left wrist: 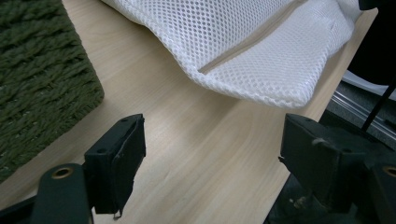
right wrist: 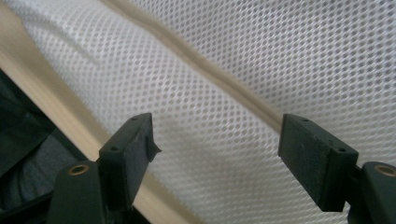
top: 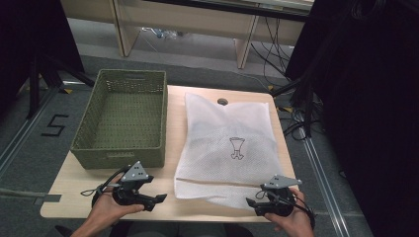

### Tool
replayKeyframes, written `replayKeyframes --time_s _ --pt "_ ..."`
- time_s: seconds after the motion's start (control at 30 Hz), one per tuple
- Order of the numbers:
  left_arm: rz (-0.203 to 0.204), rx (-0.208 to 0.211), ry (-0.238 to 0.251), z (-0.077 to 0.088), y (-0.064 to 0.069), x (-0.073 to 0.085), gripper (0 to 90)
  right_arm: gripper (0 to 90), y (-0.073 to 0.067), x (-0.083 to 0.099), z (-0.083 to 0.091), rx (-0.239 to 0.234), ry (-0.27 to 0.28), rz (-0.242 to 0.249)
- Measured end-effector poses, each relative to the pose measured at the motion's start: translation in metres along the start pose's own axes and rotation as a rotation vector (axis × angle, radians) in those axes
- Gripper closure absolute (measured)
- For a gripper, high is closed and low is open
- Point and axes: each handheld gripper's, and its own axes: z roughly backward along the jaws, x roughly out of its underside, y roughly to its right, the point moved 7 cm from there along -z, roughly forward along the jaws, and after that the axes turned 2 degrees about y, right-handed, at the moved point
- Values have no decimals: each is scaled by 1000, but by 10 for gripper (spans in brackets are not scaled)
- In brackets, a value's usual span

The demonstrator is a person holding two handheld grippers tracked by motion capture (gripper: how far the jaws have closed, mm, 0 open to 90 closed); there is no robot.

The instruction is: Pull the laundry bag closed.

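Both claws are released, nothing between their jaws. The left claw (top: 159,199) hovers over bare counter (left wrist: 187,154) just short of the white mesh bag (top: 227,143); the right claw (top: 253,202) sits over the bag's near edge. A green woven basket (top: 123,118) stands to the bag's left. Grey floor and cables lie beyond.

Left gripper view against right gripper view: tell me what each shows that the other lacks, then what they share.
Left gripper view alone: the green woven basket beside a broad stretch of bare wooden table, and the mesh bag's near corner lying ahead of the open left tool.

Right gripper view alone: mesh close up beneath the open right tool, and dark floor past the table edge.

Shared: the white mesh bag with its zip seam, the table, open black jaws holding nothing.
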Motion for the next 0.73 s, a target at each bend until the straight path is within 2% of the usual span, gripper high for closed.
replayKeyframes --time_s 0.07,0.23,0.43,0.73 --pt "-4 -3 0 0 1 1 220 278 -3 3 0 1 -10 -5" --pt "-19 -5 -15 0 4 6 222 277 -7 8 3 4 -19 19" --pt "-25 -15 -19 -2 3 6 222 275 -4 12 3 29 -41 39" --pt "-26 -10 -23 -2 3 6 222 272 -3 12 2 35 -50 44"
